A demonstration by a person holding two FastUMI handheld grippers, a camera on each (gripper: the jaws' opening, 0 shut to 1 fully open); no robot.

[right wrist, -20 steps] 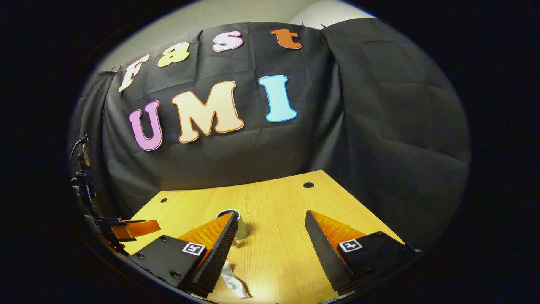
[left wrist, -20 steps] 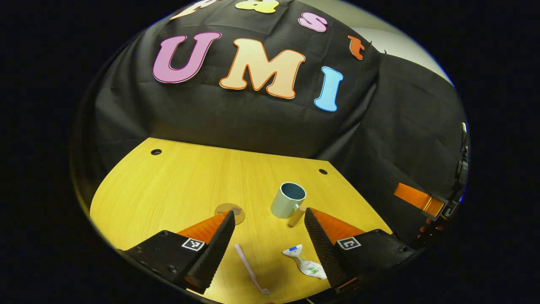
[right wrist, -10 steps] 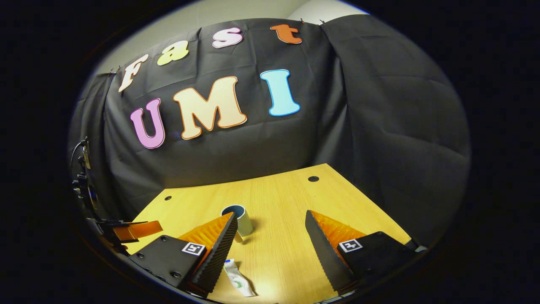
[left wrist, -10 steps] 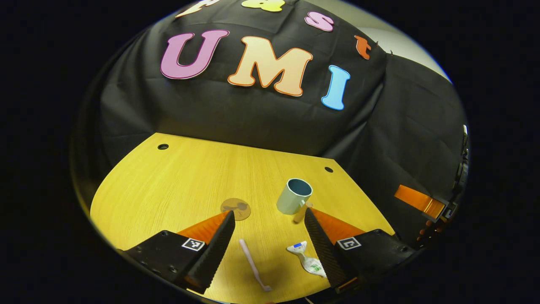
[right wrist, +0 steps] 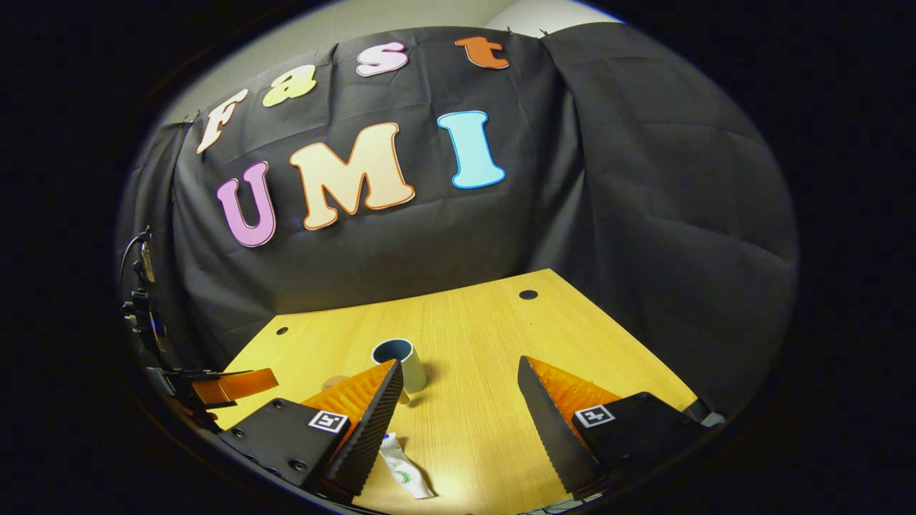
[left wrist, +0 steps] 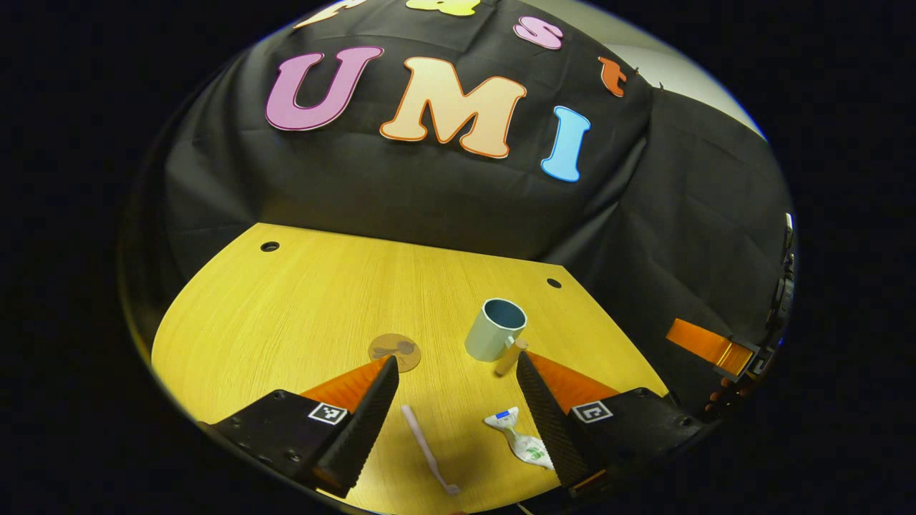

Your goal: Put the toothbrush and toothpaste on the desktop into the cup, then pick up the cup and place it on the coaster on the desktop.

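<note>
Counter (left wrist: pixel 300 300): pale yellow wood grain, with a small round hole near each far corner; black cloth wall behind and to the side.

Left claw (left wrist: pixel 458 368): held above the near edge of the counter, fingers spread wide apart, nothing between them. In the left gripper view the toothbrush and toothpaste lie on the counter in the gap between its fingers.

Right claw (right wrist: pixel 458 368): also above the near part of the counter, fingers wide apart and holding nothing. In the left gripper view it appears far off at the right edge (left wrist: pixel 705 342), off the side of the counter against the cloth.

Toothbrush (left wrist: pixel 428 450): pale pink, lying flat on the counter near the front edge, its brush end toward the near edge.

Toothpaste (left wrist: pixel 519 441): white crumpled tube with a blue cap, lying flat just right of the toothbrush, apart from it, partly behind the left claw's right-hand finger. In the right gripper view (right wrist: pixel 404 468) it lies beside that claw's left-hand finger.

Cup (left wrist: pixel 495 330): pale grey-green mug with a darker inside, standing upright and empty toward the far right of the counter, a tan handle pointing toward the near side. In the right gripper view (right wrist: pixel 401 361) it stands just beyond the left-hand finger.

Coaster (left wrist: pixel 394 352): round, brown, flat on the counter, left of the cup and apart from it, nothing on it.
</note>
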